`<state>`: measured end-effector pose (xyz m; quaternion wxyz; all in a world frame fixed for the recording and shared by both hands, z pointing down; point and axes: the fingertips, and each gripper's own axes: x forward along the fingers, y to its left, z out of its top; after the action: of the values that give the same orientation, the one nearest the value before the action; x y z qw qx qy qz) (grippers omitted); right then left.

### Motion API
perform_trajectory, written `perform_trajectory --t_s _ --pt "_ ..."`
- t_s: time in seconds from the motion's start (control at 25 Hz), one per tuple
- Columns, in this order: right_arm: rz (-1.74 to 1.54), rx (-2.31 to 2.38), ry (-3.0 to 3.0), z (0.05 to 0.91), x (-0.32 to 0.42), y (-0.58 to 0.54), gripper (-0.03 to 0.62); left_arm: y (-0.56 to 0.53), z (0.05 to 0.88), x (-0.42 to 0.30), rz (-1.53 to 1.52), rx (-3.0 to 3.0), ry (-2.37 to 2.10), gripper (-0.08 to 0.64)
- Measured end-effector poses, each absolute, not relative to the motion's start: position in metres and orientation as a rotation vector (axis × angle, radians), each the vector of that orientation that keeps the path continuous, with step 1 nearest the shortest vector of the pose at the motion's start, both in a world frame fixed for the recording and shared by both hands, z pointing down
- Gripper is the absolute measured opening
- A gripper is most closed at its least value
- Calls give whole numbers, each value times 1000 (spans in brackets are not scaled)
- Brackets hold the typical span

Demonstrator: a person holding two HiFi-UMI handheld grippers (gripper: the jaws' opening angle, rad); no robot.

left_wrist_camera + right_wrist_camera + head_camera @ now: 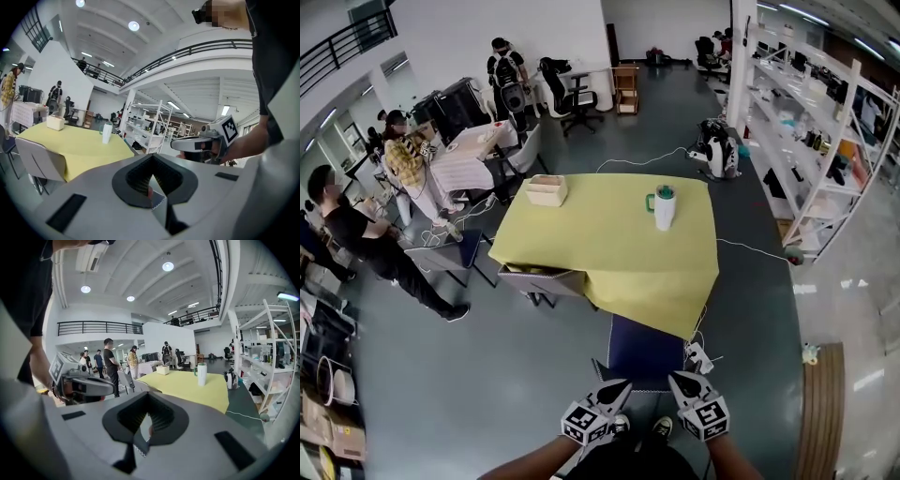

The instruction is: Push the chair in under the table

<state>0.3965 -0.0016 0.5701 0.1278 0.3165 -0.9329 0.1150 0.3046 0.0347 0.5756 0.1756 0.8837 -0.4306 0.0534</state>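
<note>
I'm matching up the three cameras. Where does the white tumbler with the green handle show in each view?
Head view: the tumbler stands above centre, on the right half of the yellow table.
Left gripper view: tumbler left of centre, at the table's right edge.
Right gripper view: tumbler right of centre, mid-height.
Shared landmark: the yellow table under it.

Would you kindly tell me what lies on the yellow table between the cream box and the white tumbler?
Nothing does: in the head view the yellow table is bare between the cream box and the white tumbler.
</note>
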Motion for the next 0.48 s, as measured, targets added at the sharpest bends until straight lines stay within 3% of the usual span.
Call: perform_trajectory --t_s 0.48 --pt "384 841 -2621 634 379 -4 14 27 630 286 242 2518 -1147 6"
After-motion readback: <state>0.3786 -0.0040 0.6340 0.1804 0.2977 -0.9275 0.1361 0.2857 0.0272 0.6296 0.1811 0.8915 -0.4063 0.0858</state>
